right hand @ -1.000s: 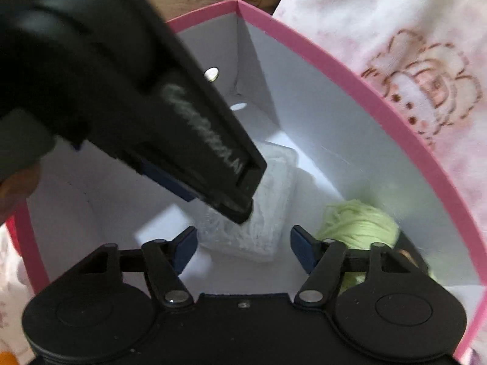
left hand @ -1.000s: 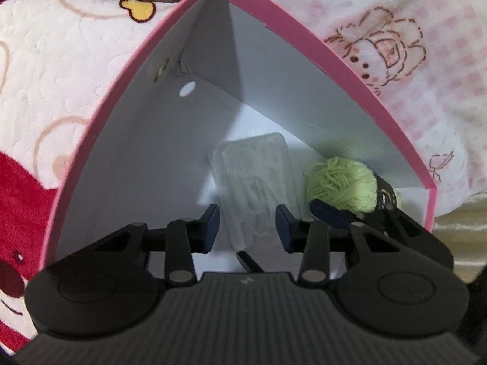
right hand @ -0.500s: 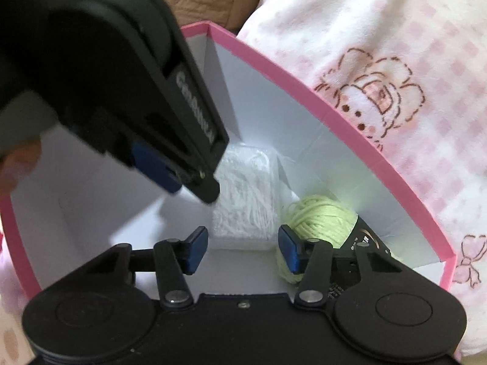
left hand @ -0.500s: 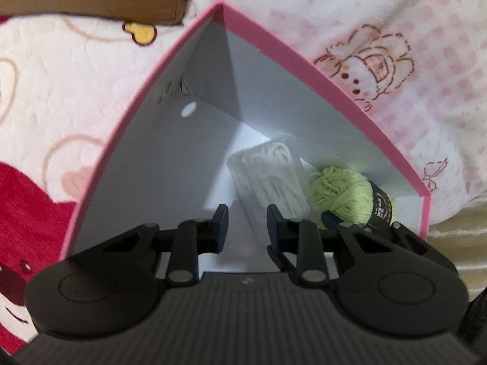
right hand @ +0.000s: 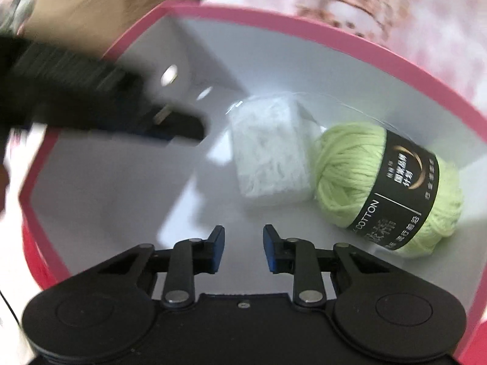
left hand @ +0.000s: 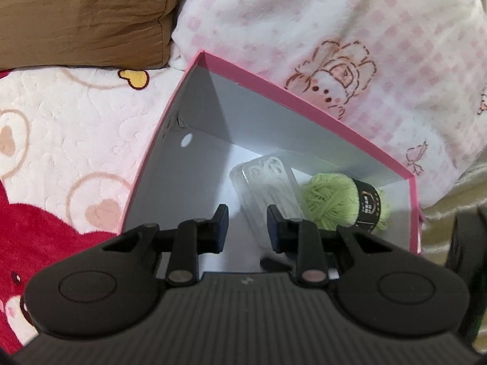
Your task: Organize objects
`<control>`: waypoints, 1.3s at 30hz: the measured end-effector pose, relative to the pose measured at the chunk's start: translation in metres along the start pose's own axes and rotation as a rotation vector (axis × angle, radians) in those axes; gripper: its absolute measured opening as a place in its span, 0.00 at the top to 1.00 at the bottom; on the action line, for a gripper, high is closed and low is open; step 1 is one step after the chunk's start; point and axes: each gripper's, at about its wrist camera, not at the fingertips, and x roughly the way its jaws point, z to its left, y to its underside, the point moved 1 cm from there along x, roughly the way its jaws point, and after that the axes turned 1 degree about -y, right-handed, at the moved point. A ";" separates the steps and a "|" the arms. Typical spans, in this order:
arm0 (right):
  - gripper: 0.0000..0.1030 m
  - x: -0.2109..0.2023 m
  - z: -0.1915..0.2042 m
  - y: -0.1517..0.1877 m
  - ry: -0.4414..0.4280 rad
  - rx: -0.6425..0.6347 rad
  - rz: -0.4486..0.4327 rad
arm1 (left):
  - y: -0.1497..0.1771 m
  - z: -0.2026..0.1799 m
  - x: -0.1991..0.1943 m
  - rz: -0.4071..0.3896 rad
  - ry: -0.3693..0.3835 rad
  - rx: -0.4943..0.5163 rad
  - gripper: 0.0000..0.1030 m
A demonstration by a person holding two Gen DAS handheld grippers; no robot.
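Observation:
A pink box (left hand: pixel 304 97) with a white inside lies open on the bed. In it a clear plastic case of white pieces (left hand: pixel 268 182) lies beside a ball of light green yarn (left hand: pixel 331 200) with a black band. My left gripper (left hand: pixel 247 228) is open and empty above the box's near side. In the right wrist view the case (right hand: pixel 271 155) and the yarn (right hand: pixel 353 164) sit side by side, touching. My right gripper (right hand: pixel 243 249) is open and empty over the box floor (right hand: pixel 121 200). The left gripper shows blurred at the left there (right hand: pixel 100 103).
The box (right hand: pixel 334 33) rests on a fluffy white and red blanket (left hand: pixel 61 140). A pink checked plush blanket (left hand: pixel 350 30) lies behind and to the right. A brown cushion (left hand: pixel 82 15) is at the back left.
My left gripper has pulled back up out of the box, leaving the clear case beside the yarn. My right gripper has narrowed its jaws and shifted left, so the yarn shows in full.

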 end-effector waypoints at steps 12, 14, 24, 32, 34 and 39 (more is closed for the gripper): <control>0.70 0.005 0.006 -0.032 -0.010 -0.036 -0.076 | 0.007 -0.006 -0.023 -0.050 -0.049 0.049 0.75; 0.70 0.002 0.011 -0.033 0.025 -0.048 -0.099 | 0.011 -0.005 -0.028 -0.048 -0.051 0.048 0.75; 0.69 -0.082 0.018 0.012 -0.005 -0.073 -0.254 | 0.049 -0.014 -0.076 -0.046 -0.043 0.084 0.71; 0.56 -0.142 0.037 0.050 0.054 -0.118 -0.335 | 0.081 -0.033 -0.134 -0.049 -0.055 0.165 0.59; 0.48 -0.151 0.039 0.059 0.066 -0.112 -0.351 | 0.090 -0.038 -0.148 -0.038 -0.069 0.194 0.54; 0.11 -0.176 0.042 0.084 0.059 -0.097 -0.445 | 0.109 -0.049 -0.183 -0.051 -0.074 0.245 0.37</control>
